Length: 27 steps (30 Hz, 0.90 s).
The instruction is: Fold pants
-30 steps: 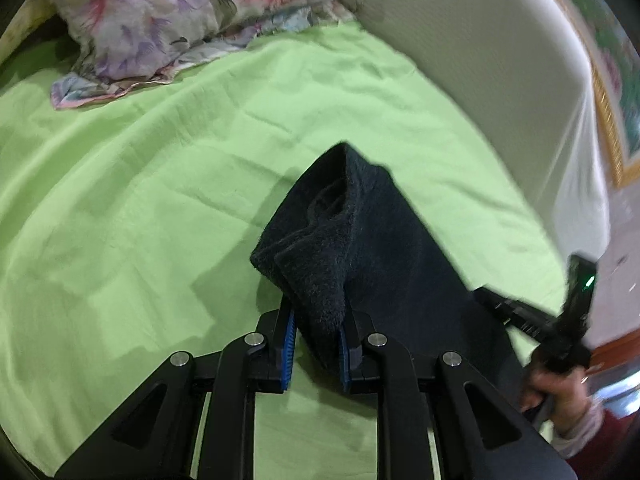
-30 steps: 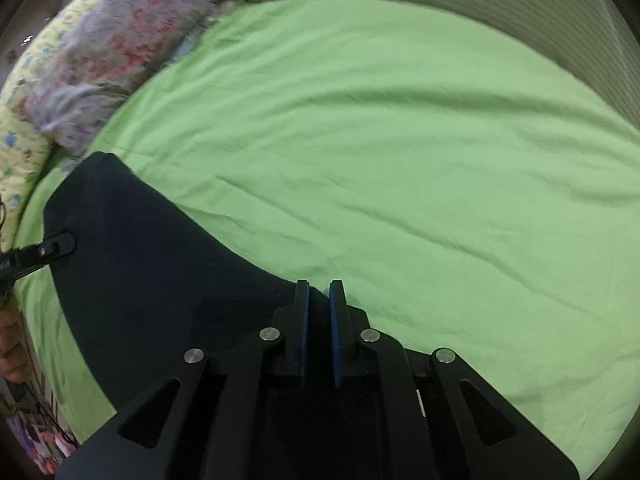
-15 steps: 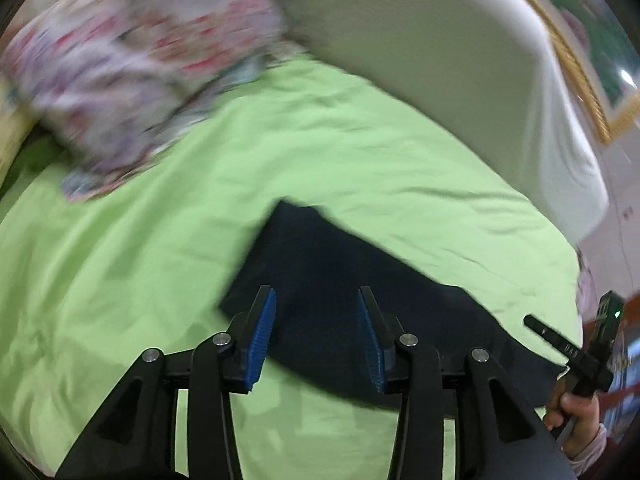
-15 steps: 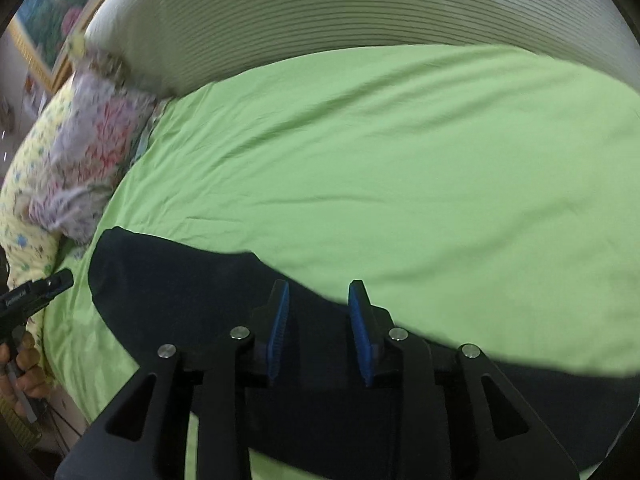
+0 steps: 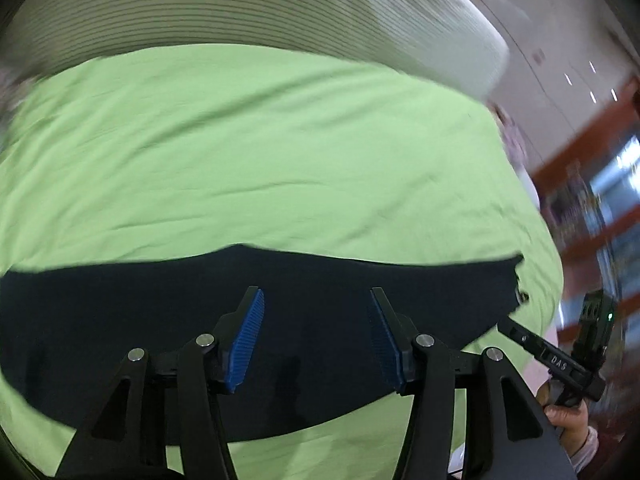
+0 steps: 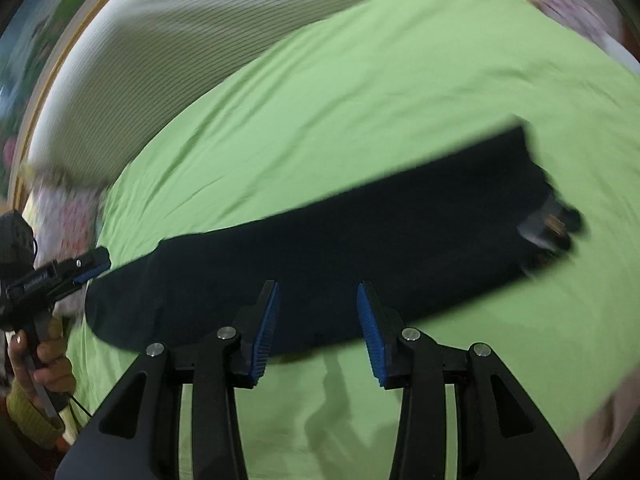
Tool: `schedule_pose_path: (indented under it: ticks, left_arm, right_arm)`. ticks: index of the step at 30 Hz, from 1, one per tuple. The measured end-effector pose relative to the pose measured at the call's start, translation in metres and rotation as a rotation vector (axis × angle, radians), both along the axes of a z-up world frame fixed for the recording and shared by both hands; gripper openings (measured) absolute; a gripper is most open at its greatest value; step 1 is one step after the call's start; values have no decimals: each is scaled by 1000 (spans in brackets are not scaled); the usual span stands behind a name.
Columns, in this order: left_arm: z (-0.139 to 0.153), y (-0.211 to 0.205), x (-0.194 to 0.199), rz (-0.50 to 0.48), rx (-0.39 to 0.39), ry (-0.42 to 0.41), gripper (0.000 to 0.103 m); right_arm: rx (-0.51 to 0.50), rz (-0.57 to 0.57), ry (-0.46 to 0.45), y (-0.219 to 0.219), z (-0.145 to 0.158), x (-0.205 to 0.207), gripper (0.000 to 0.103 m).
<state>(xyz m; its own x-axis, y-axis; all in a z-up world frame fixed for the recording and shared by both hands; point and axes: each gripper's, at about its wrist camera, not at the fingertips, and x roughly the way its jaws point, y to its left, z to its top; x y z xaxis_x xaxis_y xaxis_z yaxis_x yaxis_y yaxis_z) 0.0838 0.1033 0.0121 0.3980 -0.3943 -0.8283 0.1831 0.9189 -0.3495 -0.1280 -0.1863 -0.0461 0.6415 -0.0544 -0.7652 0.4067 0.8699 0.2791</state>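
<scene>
The dark pants [image 5: 304, 320] lie flat on the green bed [image 5: 256, 152], long axis crosswise just ahead of both tools, left tool [image 5: 316, 332] and right tool [image 6: 316, 328], jaws just opened, gripping nothing.

Pants [image 5: 320, 300] flat across bed sheet [image 5: 280, 152], headboard [image 5: 240, 4] behind, pillow [image 6: 64, 208] left

A bed [image 5: 280, 140] with a green sheet carries dark pants [image 6: 340, 240], folded into a long strip lying flat across it; a flowered pillow [image 6: 64, 216] lies at its edge.
</scene>
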Motion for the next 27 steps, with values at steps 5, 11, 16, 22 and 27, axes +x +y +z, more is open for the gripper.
schedule_pose_path:
  ticks: [5,11,16,22,27]
  left_arm:
    - [-3,-78,20,-206,45,17,56]
    - [-5,-158,36,-389,96,27,57]
    - [-15,-207,48,-513,110,66,59]
    - [-32,-260,66,-635,123,119,60]
    - [-51,-301,80,-717,133,187,60]
  right_arm:
    - [31,-155,-25,-35,0,-31,51]
    - [130,-282,-77,-69,-8,-47,60]
    - [233,-335,-114,-88,-21,-46,60]
    - [360,-381,-161,-112,-36,-47,60]
    - [442,-384,-223,-125,-44,-50,60]
